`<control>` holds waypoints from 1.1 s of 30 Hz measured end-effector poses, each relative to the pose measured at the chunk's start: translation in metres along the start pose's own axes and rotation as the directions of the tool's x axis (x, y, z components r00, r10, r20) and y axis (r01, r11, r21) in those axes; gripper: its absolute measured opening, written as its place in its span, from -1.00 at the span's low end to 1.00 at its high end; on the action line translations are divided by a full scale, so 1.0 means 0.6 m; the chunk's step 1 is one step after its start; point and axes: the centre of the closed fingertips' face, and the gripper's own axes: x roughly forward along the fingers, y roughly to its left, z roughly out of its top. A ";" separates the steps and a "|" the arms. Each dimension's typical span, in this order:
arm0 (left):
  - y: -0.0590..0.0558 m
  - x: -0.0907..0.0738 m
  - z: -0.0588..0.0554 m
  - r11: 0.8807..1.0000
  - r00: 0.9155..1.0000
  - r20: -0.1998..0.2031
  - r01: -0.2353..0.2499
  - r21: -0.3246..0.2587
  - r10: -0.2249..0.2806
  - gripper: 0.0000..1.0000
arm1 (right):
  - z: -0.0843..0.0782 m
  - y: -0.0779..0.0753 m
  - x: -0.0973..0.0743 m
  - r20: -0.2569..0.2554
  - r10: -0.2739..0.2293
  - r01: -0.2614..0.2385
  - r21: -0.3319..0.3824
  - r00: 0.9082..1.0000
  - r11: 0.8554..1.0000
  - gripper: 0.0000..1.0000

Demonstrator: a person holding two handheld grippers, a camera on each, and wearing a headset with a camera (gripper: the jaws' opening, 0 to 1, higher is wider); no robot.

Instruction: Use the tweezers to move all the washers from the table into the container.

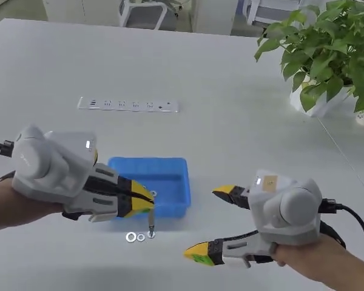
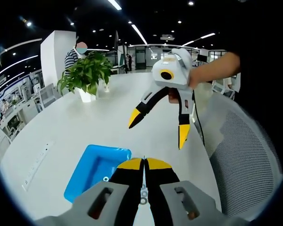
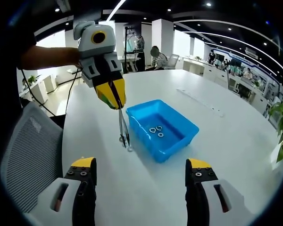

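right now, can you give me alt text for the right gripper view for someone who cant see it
The left gripper, shut on the tweezers, points their tips down to the white table beside a blue container with three washers inside. The right gripper shows at the bottom, jaws wide open.

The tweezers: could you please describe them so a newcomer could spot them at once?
On the white table, find the blue container. Along its near side, the left gripper pinches the tweezers: a thin metal sliver pointing down, unlike the two flat round washers beside its tip.
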 end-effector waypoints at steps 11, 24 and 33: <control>-0.002 0.004 -0.009 1.000 1.000 0.003 -0.001 -0.007 0.001 -0.90 | -0.008 0.008 0.004 -0.012 0.006 -0.006 0.010 1.000 1.000 0.55; 0.002 0.010 -0.013 1.000 1.000 0.009 -0.011 -0.004 0.011 -0.90 | -0.012 0.007 0.002 -0.014 0.004 -0.004 0.014 1.000 1.000 0.54; 0.003 0.007 -0.016 1.000 1.000 0.006 -0.006 -0.009 0.006 -0.90 | -0.012 0.012 0.006 -0.008 0.017 -0.017 0.004 1.000 1.000 0.48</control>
